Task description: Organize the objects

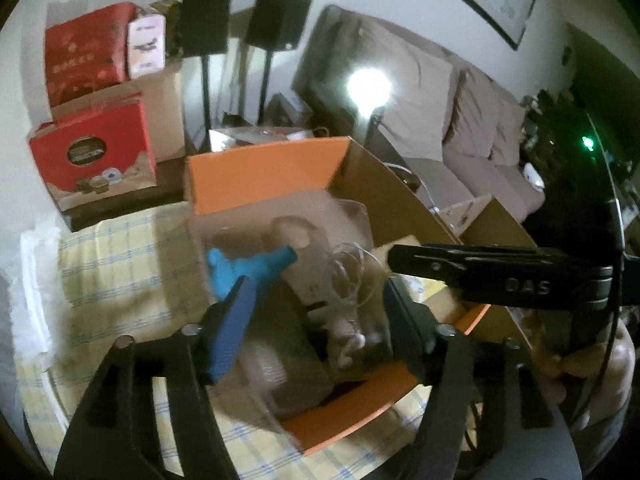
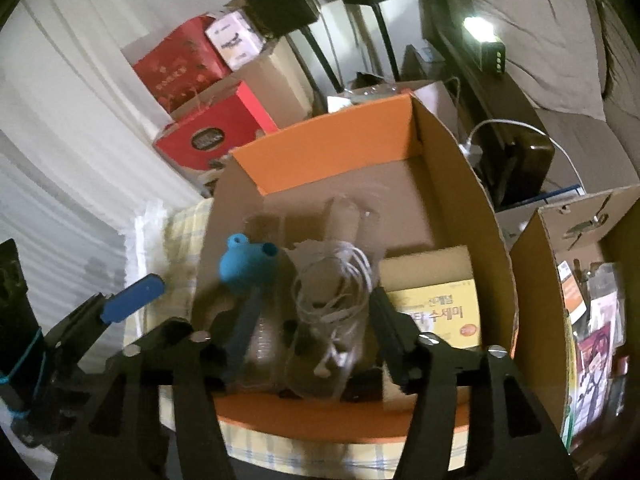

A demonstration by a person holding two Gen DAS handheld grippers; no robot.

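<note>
An open cardboard box (image 2: 448, 184) with orange flaps stands on a table covered by a yellow checked cloth (image 1: 120, 264), and both grippers hang over its near end. Inside the box, towards the left wall, lies a blue rubber bulb (image 2: 244, 266) with a short nozzle pointing to the right. Just beside it, in the middle of the box, sits a clear plastic bag (image 2: 332, 292) holding a coil of white earphone cable (image 2: 344, 280), the earbuds dangling at the bag's near end. Against the right wall rests a yellow packet (image 2: 436, 312) with printed Korean lettering, partly under a loose cardboard flap.

The right gripper (image 2: 310, 332) stands wide open, its fingers straddling the bag and cable without touching them. The left gripper (image 1: 316, 316) is also spread wide; its blue-padded finger (image 1: 232, 336) lies near the bulb, though blur hides whether they touch. From the left wrist view the right gripper's black finger (image 1: 460, 268) crosses above the box's right wall, and a hand (image 1: 592, 368) shows at the right edge.

Beyond the table's far edge are red gift boxes (image 1: 92, 156), two black speakers (image 1: 240, 20) on stands, a bright lamp (image 1: 368, 86) and a beige sofa (image 1: 460, 120). A second open carton (image 2: 576, 280) of packets stands just right of the box.
</note>
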